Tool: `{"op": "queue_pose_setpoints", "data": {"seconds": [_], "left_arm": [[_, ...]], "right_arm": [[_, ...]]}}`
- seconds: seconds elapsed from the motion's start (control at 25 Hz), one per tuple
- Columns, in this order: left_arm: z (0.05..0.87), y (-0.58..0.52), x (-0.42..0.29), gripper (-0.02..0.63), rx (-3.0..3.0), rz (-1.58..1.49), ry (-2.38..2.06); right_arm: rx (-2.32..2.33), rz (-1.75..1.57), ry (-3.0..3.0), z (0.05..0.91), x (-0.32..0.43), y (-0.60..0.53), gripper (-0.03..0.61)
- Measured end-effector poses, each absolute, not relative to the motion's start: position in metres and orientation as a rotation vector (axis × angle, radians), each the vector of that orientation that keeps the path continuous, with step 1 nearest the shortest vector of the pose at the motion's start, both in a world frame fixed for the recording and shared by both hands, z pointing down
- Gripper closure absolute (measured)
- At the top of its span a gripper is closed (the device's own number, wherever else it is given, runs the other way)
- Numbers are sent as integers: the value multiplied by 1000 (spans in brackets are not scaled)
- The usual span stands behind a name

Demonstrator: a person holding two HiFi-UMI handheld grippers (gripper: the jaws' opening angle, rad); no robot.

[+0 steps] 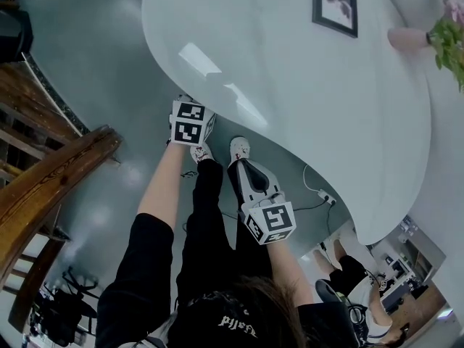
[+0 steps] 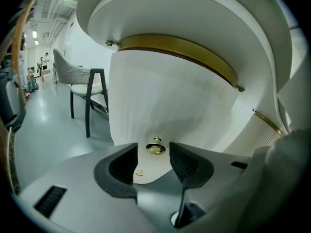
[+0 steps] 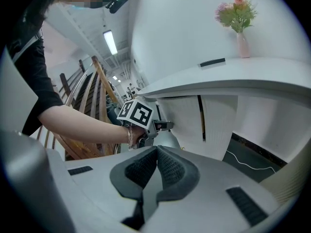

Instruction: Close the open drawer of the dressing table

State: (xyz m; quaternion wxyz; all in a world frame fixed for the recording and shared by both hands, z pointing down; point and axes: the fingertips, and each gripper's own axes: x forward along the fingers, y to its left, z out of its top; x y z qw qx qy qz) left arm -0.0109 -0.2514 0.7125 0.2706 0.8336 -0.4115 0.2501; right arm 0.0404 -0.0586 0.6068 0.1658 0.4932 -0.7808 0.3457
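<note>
**Left jaws open at the brass knob as the dressing-table drawer is lined up for closing**

My left gripper (image 2: pixel 152 155) sits tucked just under the edge of the white tabletop (image 1: pixel 290 78), its jaws standing apart with nothing pinched. The drawer (image 2: pixel 165 106) hangs directly beneath that tabletop. It has a curved, white, finely ribbed front with a brass band along the upper edge and a small round brass knob (image 2: pixel 156 149) low on its face. The knob shows in the gap between my left pads (image 2: pixel 187 163), close ahead, and neither pad presses on it. I cannot tell from these views how far the drawer stands out from under the tabletop.

My right gripper (image 3: pixel 156 160) hangs back from the tabletop's edge, nearer my body, with its jaws pressed together on nothing.

The front looks to me like a rigid panel, unlikely to flex, and I expect it to slide with a light push. The knob is polished, small and rounded, so a pinch there could slip, and I judge that closing needs no pinch at all. The better hold is to lay the jaws against the knob, or on the ribbed face right beside it. From there I would push straight in under the tabletop, evenly, so the curved front does not skew. A gentle finish matters, because a pink vase (image 1: pixel 408 38) of flowers and a framed picture (image 1: pixel 335 3) rest on the tabletop.
</note>
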Motion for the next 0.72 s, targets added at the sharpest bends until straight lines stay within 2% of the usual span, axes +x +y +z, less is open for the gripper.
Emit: {"op": "queue_pose_setpoints", "data": {"seconds": [0.04, 0.24, 0.72], "left_arm": [[712, -249, -11, 403, 2238, 676, -1103], [705, -234, -17, 383, 2220, 685, -1103], [656, -200, -25, 382, 2232, 678, -1080]], "right_arm": [[1410, 982, -2224, 606, 41, -59, 552], [1450, 982, -2231, 598, 45, -61, 552], [1510, 949, -2260, 562, 51, -58, 552]]}}
